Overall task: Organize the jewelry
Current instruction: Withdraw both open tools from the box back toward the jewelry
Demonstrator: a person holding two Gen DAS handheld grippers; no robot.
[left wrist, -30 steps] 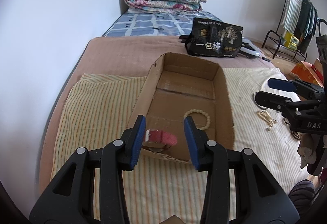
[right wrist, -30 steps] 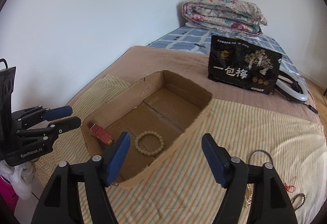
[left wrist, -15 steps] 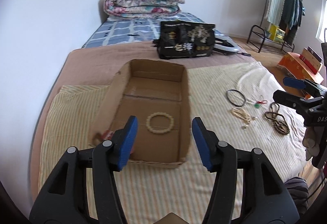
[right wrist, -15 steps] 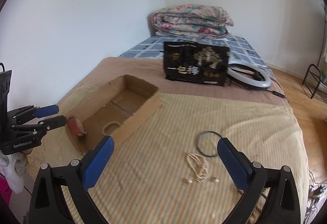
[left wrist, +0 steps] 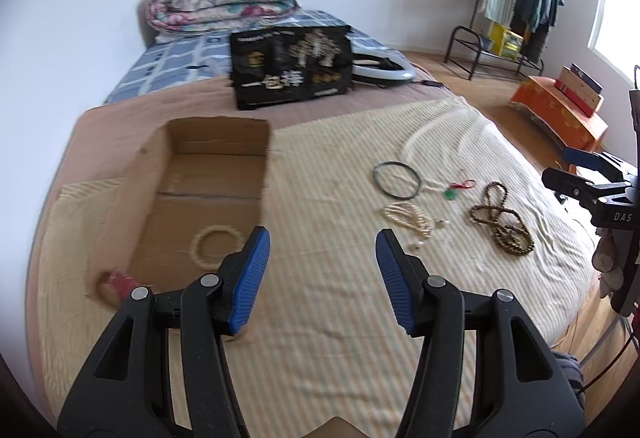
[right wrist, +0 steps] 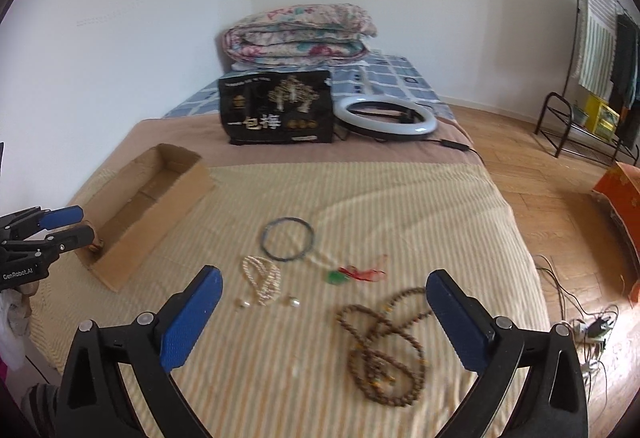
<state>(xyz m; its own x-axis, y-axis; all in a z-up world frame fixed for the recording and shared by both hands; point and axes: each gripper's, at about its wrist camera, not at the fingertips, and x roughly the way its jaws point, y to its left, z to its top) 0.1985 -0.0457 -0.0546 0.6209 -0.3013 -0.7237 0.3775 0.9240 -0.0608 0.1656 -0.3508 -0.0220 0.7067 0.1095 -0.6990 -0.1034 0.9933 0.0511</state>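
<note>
Hovering above the striped bed cover (right wrist: 400, 198), the right gripper (right wrist: 324, 318) has its jaws spread fully wide and holds nothing; the brown bead strand (right wrist: 380, 350) lies on the cover between its fingers. The left gripper (left wrist: 322, 278) stands part open and empty, beside the cardboard box (left wrist: 152, 174) at the cover's left edge. Inside the box lie a cream bead bracelet (left wrist: 216, 244) and a red item (left wrist: 120, 280). The dark bangle (right wrist: 287, 238), pearl strand (right wrist: 262, 278) and green pendant (right wrist: 336, 277) lie mid-cover.
</note>
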